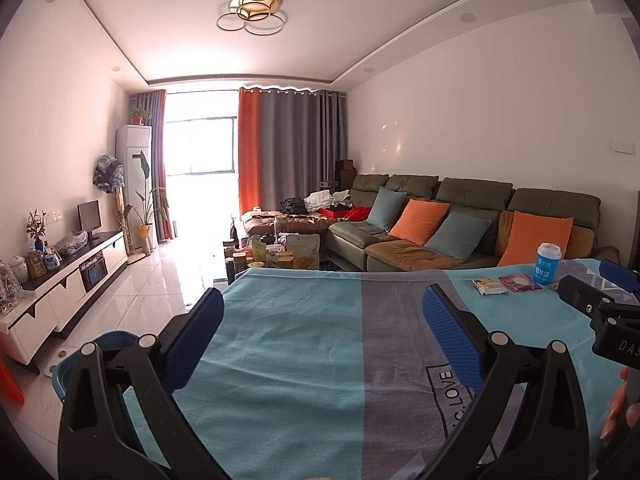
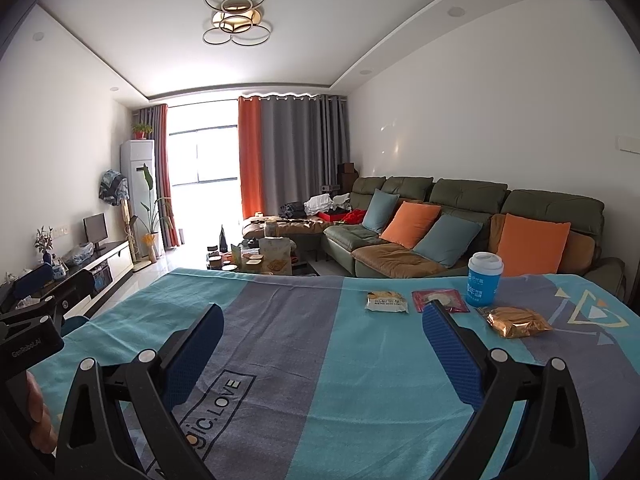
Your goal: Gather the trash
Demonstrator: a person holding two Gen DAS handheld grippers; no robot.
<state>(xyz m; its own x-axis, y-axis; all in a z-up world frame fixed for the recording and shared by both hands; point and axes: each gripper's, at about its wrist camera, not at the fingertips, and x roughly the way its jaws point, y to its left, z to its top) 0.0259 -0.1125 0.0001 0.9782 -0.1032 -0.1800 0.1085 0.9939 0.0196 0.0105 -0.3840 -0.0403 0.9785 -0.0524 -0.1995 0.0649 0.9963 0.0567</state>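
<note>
Cup (image 2: pixel 485 279) behind three packets (image 2: pixel 387 302); sofa (image 2: pixel 460 216) beyond table (image 2: pixel 280 320).

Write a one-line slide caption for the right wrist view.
Open right gripper over a striped blanket, facing a blue cup and three snack packets.

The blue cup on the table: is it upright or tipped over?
Upright. The blue cup stands on its base on the blanket, white lid on top.

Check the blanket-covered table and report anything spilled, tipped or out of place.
Nothing spilled or tipped. The blue cup stands upright with its lid on. Three snack packets lie flat beside it: pale, red and gold. They are loose litter on the blanket.
</note>
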